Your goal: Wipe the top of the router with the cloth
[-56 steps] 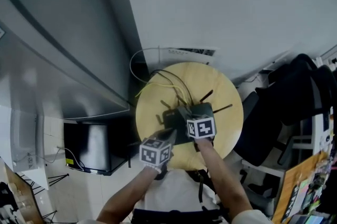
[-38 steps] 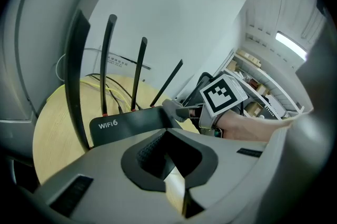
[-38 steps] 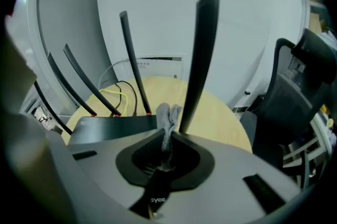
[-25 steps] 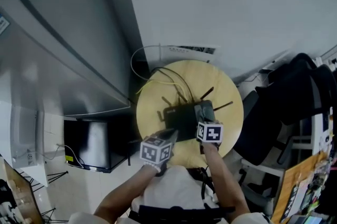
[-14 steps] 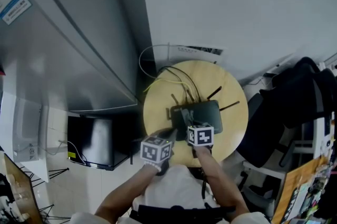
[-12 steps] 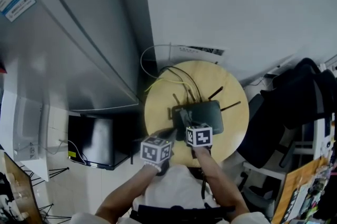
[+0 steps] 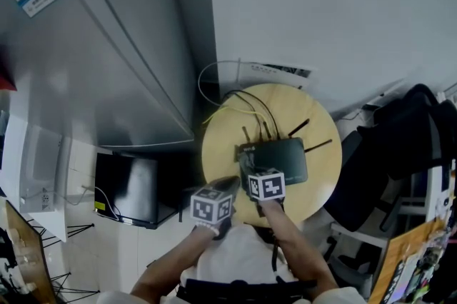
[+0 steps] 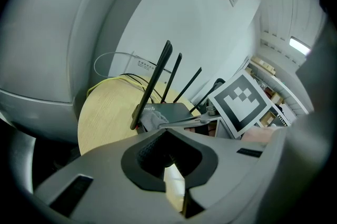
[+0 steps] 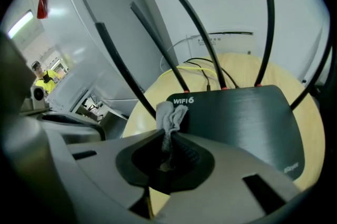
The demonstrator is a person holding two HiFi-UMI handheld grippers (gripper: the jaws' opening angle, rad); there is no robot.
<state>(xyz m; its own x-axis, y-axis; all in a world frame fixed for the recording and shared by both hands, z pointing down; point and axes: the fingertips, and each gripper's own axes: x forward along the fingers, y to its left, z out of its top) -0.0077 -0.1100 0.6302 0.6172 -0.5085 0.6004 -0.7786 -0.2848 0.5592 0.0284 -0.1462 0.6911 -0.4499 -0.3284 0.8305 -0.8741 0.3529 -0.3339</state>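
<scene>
left claw [image 8: 168, 140] is closed on nothing, router [image 8: 171, 111] just ahead of it to the right. right claw [image 9: 167, 137] pinches the cloth [image 9: 171, 114], wad just past its tips at the router's left front corner. looks mid-wipe; next, sweep rightward across the top

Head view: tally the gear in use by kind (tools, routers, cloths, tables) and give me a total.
tools: 2 (left tool, right tool)
router: 1
cloth: 1
round table: 1
Total: 5
</scene>
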